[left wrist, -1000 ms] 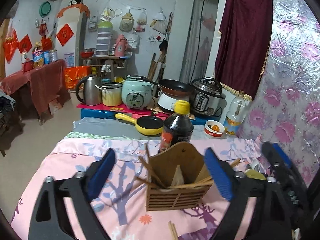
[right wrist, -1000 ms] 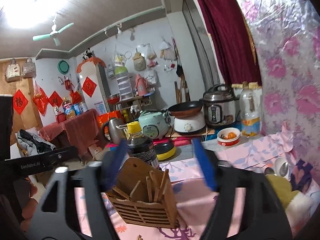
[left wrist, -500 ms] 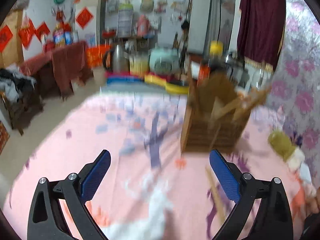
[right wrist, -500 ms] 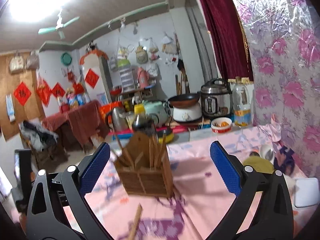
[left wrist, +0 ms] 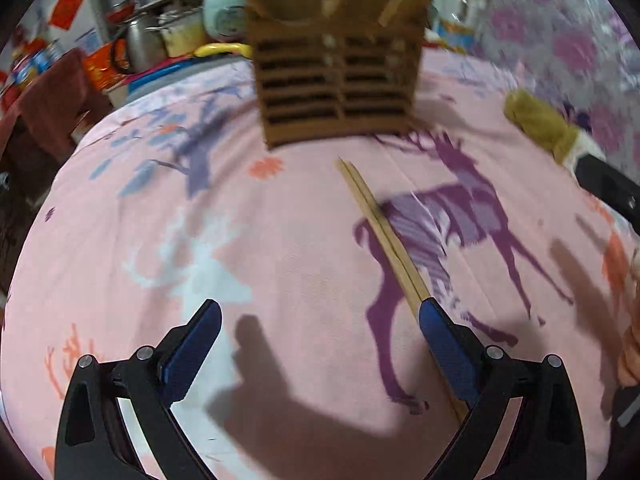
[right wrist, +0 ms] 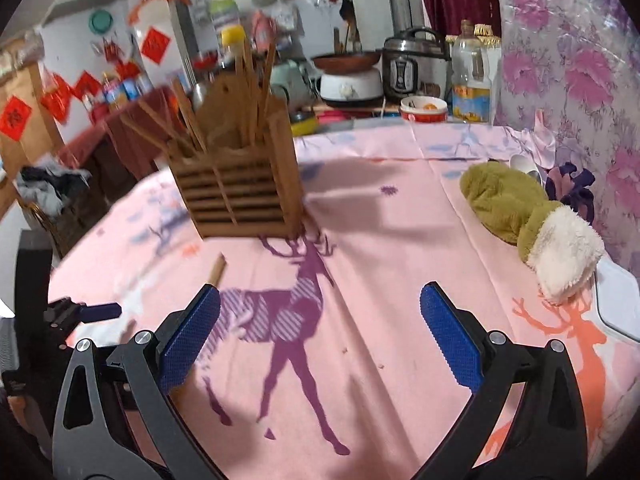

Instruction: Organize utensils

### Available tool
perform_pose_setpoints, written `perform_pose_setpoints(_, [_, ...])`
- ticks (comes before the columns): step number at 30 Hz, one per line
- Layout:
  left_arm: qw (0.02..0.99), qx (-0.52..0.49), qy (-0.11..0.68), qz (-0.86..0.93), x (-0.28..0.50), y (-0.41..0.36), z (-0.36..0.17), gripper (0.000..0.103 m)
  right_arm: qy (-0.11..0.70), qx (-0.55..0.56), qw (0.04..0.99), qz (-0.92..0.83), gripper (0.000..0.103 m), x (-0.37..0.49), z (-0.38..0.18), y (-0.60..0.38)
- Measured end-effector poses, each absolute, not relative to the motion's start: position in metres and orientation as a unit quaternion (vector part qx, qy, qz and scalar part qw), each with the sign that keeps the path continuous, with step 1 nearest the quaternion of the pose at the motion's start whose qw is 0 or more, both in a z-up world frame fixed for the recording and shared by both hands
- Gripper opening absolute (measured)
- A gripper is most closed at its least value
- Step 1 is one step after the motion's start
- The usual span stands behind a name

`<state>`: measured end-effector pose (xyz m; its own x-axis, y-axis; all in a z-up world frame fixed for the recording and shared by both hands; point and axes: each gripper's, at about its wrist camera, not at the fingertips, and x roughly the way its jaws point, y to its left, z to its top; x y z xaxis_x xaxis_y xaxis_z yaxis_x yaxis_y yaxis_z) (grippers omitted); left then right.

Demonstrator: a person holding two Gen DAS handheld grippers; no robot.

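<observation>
A slatted wooden utensil holder (left wrist: 340, 92) (right wrist: 240, 184) with several chopsticks standing in it sits on the pink deer-print cloth (left wrist: 280, 240). A pair of wooden chopsticks (left wrist: 384, 236) lies flat on the cloth in front of the holder; its near end runs under the right finger of my left gripper. My left gripper (left wrist: 320, 320) hangs open over the cloth, nothing between its pads. My right gripper (right wrist: 320, 304) is open and empty too; only the far end of the chopsticks (right wrist: 218, 270) shows by its left finger. The other gripper's blue tip (right wrist: 100, 311) appears at far left.
An olive and white plush mitt (right wrist: 532, 220) lies at the right of the table, with a white spoon (right wrist: 524, 164) and dark cloth behind it. Cookers, a kettle, an oil bottle (right wrist: 470, 80) and a bowl crowd the counter beyond the far edge.
Both grippers have dropped and tilted down toward the cloth. The left view swung from the room to the table, bringing the loose chopsticks beside its right finger. The right jaws widened.
</observation>
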<state>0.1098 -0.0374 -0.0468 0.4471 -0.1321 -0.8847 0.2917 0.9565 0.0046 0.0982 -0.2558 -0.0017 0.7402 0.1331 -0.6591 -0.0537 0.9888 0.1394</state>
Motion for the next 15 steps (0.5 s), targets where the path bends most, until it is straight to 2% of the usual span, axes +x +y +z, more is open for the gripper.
perform_pose_setpoints(5, [0.842, 0.075, 0.516, -0.135, 0.114, -0.042, -0.051, 0.097, 0.361, 0.024, 0.932, 0.033, 0.097, 0.098, -0.006, -0.247])
perform_pose_setpoints(15, [0.836, 0.045, 0.529, -0.138, 0.125, -0.04, -0.054, 0.097, 0.421, 0.056, 0.905, 0.024, 0.097, 0.116, -0.034, -0.259])
